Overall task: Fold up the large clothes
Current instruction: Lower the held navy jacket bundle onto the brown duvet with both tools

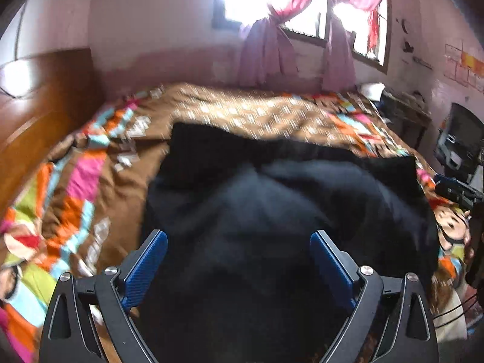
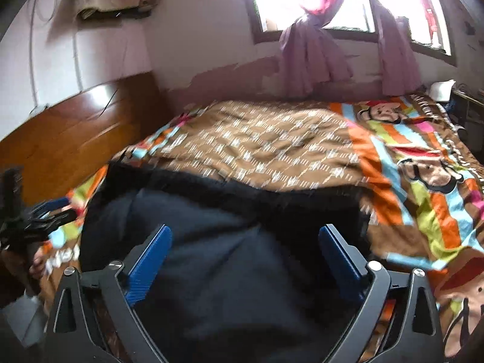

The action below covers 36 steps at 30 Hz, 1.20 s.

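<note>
Both claws stand wide apart with nothing pinched: the left claw (image 1: 239, 260) and the right claw (image 2: 245, 255) each hover over one dark garment (image 1: 272, 211) spread on the patterned bed (image 1: 242, 112). Its long axis runs across both views, parallel to the window wall; which end is which cannot be told

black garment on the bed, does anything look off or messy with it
The black garment lies rumpled on the patterned bedspread, bulging in the middle rather than flat. Its far edge runs uneven. Both the left gripper and right gripper stand open, holding nothing. Blur hides finer detail.
</note>
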Tool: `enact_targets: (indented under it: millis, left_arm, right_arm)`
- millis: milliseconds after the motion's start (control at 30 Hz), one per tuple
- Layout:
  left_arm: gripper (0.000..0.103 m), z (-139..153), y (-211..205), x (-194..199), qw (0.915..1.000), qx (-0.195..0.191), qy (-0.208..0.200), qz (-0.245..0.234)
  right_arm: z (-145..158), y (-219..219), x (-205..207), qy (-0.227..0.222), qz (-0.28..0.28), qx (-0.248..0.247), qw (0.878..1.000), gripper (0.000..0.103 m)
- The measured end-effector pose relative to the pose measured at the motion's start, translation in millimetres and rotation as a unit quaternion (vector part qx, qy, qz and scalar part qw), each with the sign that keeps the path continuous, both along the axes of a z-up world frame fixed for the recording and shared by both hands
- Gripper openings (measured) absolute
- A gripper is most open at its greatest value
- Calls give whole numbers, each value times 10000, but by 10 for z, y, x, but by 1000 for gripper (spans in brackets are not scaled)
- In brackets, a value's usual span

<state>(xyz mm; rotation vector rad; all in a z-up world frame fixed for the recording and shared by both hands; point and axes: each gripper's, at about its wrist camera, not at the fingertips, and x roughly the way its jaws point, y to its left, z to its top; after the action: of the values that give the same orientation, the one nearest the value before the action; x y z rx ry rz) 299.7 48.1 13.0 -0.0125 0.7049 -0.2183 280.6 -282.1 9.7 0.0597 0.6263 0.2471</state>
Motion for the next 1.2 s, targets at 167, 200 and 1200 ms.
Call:
enact_targets:
  millis: [167,200,1200]
  left_arm:
    - [95,-261,-86,-149,9990,-111,240,-366]
    - [95,-295,-120,-166,9986,-81,260,-457]
    - [103,-443,-401,1251,9987,-75,494,102]
  right_arm:
    - [-473,189,-352,540,13,-253,9982,96]
    - [-568,211,-408,619,14,-219,9978,96]
    - [-788,323,1318,674,-400,-649,9948,96]
